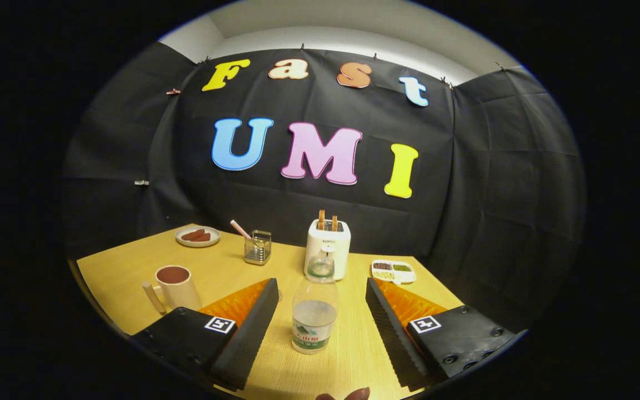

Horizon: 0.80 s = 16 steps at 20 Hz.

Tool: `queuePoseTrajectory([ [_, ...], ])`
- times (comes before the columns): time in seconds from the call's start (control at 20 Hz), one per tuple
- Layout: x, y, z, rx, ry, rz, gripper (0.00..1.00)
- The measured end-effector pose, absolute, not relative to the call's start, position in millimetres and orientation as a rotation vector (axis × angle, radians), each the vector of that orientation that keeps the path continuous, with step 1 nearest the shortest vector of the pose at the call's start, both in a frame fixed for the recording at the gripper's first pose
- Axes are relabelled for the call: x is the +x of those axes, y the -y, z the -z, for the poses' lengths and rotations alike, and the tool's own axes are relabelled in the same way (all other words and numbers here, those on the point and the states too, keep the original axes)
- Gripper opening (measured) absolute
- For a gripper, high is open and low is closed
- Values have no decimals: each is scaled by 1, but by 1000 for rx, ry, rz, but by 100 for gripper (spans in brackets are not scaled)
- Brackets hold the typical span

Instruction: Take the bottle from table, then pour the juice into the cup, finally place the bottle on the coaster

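Claw (320,325): I hold its fingers spread wide, untouching.
Bottle (314,311): upright on surface (120,272), between fingers (ungrasped).
Cup (175,286): left, beyond fingers.
Progress: grasp, pour, coaster placement all pending.

A staged booth is being shown, not a lived-in kitchen: black cloth walls (320,216) are being hung around a pale wooden table (348,344), on which a white two-slot toaster (327,247), a small wire utensil caddy (258,248) and what is probably a divided snack tray (393,270) are being displayed.
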<state>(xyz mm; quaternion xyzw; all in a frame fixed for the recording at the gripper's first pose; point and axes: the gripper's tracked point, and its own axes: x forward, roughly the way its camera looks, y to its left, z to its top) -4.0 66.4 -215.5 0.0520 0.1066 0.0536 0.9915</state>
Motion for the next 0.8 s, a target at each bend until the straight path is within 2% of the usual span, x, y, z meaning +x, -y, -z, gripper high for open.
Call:
queuePoseTrajectory([
  [0.4, 28, -84, 283, 121, -248, -122, 97],
  [0.8, 44, -88, 310, 156, -267, -104, 97],
])
